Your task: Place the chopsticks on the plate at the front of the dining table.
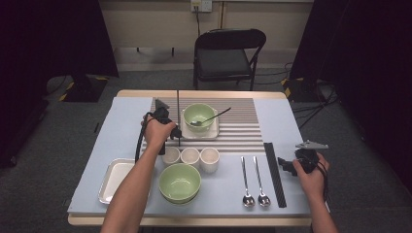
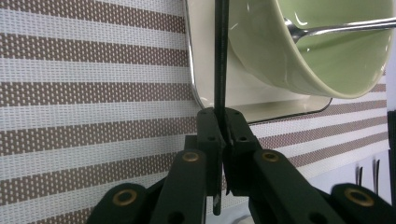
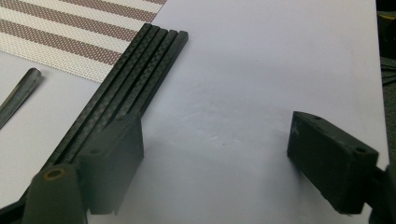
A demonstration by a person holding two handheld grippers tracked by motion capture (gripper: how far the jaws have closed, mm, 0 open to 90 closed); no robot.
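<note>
My left gripper [image 1: 171,130] is shut on a thin black chopstick [image 1: 178,114], which runs in line with the jaws past the left rim of the far green bowl [image 1: 199,115]. In the left gripper view the chopstick [image 2: 221,56] is pinched between the two pads [image 2: 208,128] beside the bowl [image 2: 327,60], and a spoon [image 2: 341,28] lies in the bowl. The bowl sits on a white square tray [image 2: 261,100] on the striped mat [image 2: 93,93]. My right gripper [image 3: 215,154] rests open on the table, right of several black chopsticks [image 3: 135,70] lying side by side.
Three white cups [image 1: 190,158] stand in a row before the mat. A second green bowl [image 1: 180,183] sits in front of them, with a metal tray [image 1: 112,180] to its left. Two spoons [image 1: 253,182] lie left of the chopsticks [image 1: 274,174]. A black chair [image 1: 226,56] stands beyond the table.
</note>
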